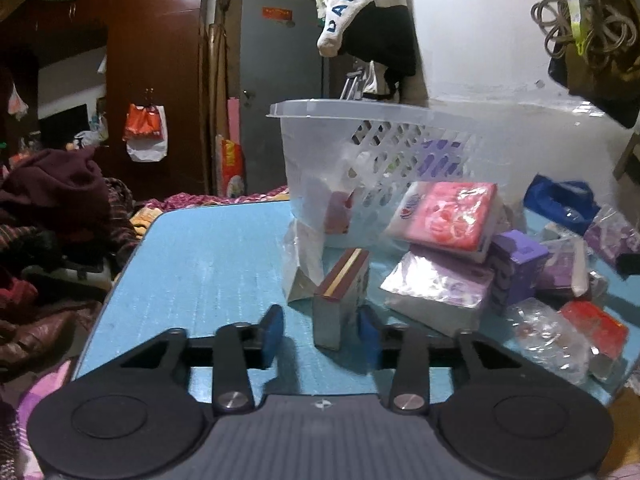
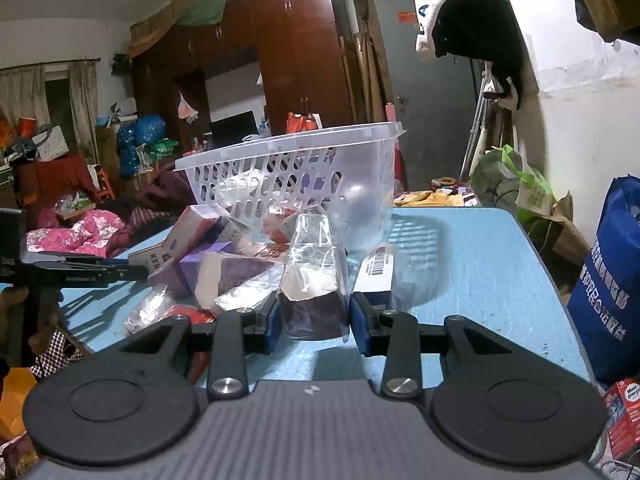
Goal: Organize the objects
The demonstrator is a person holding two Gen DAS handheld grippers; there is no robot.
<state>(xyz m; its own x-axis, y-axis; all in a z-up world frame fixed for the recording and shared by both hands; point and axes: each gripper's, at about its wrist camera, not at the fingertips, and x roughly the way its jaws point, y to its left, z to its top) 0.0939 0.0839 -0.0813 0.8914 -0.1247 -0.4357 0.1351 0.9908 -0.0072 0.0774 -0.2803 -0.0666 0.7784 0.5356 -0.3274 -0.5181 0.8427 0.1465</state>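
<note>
A clear plastic basket [image 1: 400, 152] stands at the back of the blue table [image 1: 208, 260], with a few packets inside. In front of it lies a pile of packets: a pink tissue pack [image 1: 448, 216], a purple pack [image 1: 440, 284] and a purple box [image 1: 520, 264]. My left gripper [image 1: 320, 332] is open around a small upright box [image 1: 340, 300], which stands near its right finger. My right gripper [image 2: 314, 320] is shut on a clear plastic packet with a dark bottom [image 2: 314, 284]. The basket also shows in the right wrist view [image 2: 292, 176].
A long white box with a barcode [image 2: 378, 270] lies right of the held packet. Crumpled clear wrappers [image 1: 552, 336] and a red packet [image 1: 596, 324] lie at the table's right. A blue bag [image 2: 608, 280] stands beside the table. Clothes are piled at the left [image 1: 52, 216].
</note>
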